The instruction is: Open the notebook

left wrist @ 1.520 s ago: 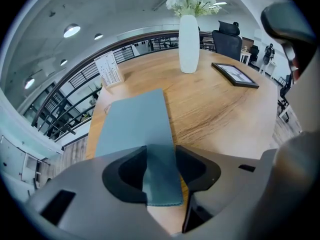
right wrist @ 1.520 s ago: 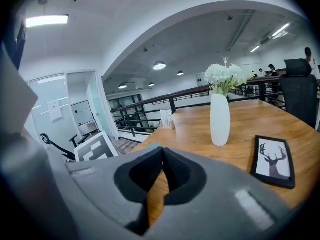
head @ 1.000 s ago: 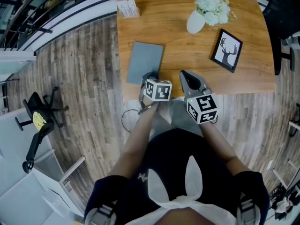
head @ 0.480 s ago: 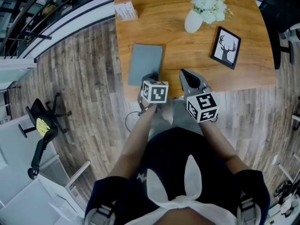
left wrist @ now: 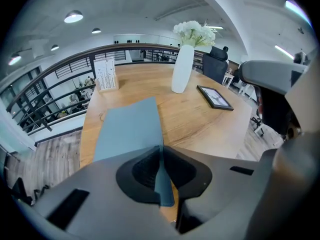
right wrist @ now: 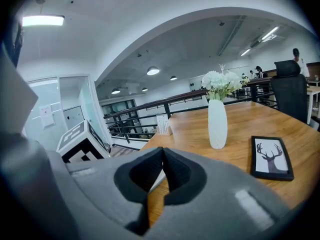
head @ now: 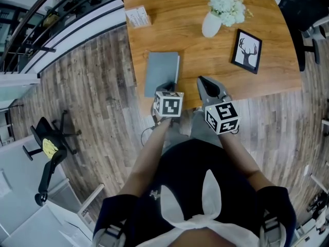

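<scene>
A grey-blue notebook (head: 161,72) lies on the wooden table (head: 205,55) near its front left edge. In the left gripper view the notebook (left wrist: 127,129) stretches away from the jaws. My left gripper (head: 165,87) is at its near right corner. Its jaws are closing, with the thin cover edge pinched between the pads (left wrist: 161,160). The cover's near corner is raised a little, and a pale strip of pages shows along the right edge. My right gripper (head: 204,84) hovers over the table's front edge to the right, shut (right wrist: 162,156) and holding nothing.
A white vase of white flowers (head: 212,23) and a framed deer picture (head: 247,50) stand at the back right. A small printed card stand (head: 137,16) sits at the back left. Beyond the table's left edge are the wood floor, an office chair (head: 49,143) and a railing.
My left gripper has risen slightly with the cover's corner between its jaws, and a pale strip now shows along the notebook's right edge. The right gripper has stayed put.
</scene>
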A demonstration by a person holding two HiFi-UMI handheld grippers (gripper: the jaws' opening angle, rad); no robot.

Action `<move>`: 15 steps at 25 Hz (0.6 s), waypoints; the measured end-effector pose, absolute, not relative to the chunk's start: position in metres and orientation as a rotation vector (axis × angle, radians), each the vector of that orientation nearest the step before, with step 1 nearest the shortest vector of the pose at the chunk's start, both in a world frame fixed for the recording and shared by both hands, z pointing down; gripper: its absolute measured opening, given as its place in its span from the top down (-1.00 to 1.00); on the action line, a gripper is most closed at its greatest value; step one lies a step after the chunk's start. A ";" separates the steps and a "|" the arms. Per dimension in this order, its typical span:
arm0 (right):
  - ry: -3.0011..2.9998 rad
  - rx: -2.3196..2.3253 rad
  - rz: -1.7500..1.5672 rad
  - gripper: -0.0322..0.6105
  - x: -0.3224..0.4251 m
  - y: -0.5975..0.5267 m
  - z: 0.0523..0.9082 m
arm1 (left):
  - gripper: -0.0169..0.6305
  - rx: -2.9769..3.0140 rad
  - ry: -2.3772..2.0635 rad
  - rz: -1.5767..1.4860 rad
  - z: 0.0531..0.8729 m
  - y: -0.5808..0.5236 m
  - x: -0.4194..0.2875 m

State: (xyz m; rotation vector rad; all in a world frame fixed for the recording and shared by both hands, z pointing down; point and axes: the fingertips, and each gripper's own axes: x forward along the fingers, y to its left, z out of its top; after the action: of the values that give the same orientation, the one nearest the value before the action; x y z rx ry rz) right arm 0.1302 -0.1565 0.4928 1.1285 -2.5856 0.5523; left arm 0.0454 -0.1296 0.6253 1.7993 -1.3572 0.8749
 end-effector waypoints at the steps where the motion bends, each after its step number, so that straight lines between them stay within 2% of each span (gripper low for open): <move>1: -2.585 1.137 0.551 0.90 0.129 -0.156 0.491 | 0.82 1.808 -1.351 0.868 0.622 -0.129 0.044; 15: -2.580 1.218 0.519 0.90 0.113 -0.145 0.475 | 0.84 1.911 -1.284 0.812 0.585 -0.125 0.031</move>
State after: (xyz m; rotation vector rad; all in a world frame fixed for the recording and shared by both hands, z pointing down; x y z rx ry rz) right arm 0.1131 -0.1450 0.4754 1.2178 -2.5803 0.5190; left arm 0.0309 -0.1245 0.5853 1.9107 -1.2841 0.8124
